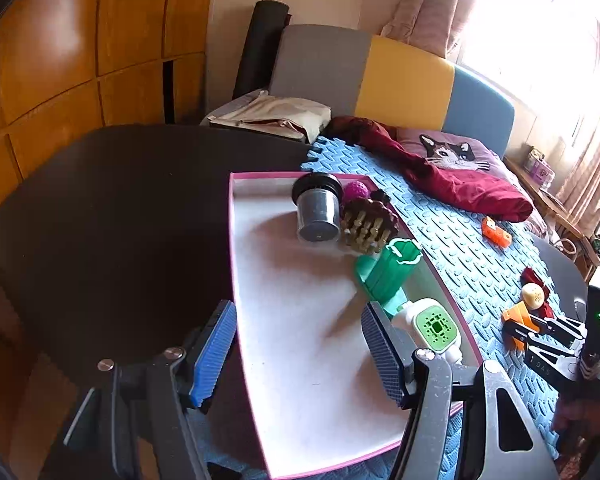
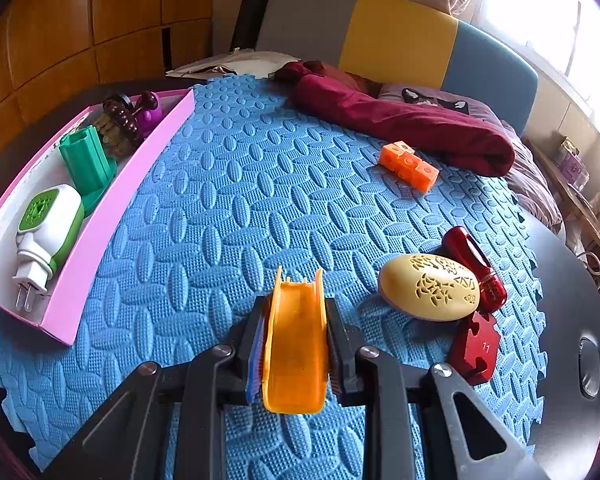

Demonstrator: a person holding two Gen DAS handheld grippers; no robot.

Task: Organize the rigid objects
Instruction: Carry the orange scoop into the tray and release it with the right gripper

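Note:
My right gripper (image 2: 296, 320) is shut on an orange plastic chute piece (image 2: 296, 344), held just above the blue foam mat (image 2: 228, 216). My left gripper (image 1: 300, 344) is open and empty over the near part of the pink-rimmed white tray (image 1: 300, 320). The tray (image 2: 100, 216) holds a white-green plug-in device (image 1: 432, 326) (image 2: 48, 220), a green plastic holder (image 1: 392, 272) (image 2: 86, 164), a brown bristle brush (image 1: 368, 224), a grey canister (image 1: 318, 212) and a purple ball (image 1: 356, 190). On the mat lie orange cubes (image 2: 410, 164), a cream carved egg (image 2: 430, 288), a red bottle (image 2: 476, 268) and a red puzzle piece (image 2: 474, 352).
A maroon cloth (image 2: 400, 120) and a cat cushion (image 1: 452, 152) lie at the mat's far side. The dark table (image 1: 120, 208) extends left of the tray. The right gripper shows in the left wrist view (image 1: 540, 336). A wooden wall and a colour-block headboard stand behind.

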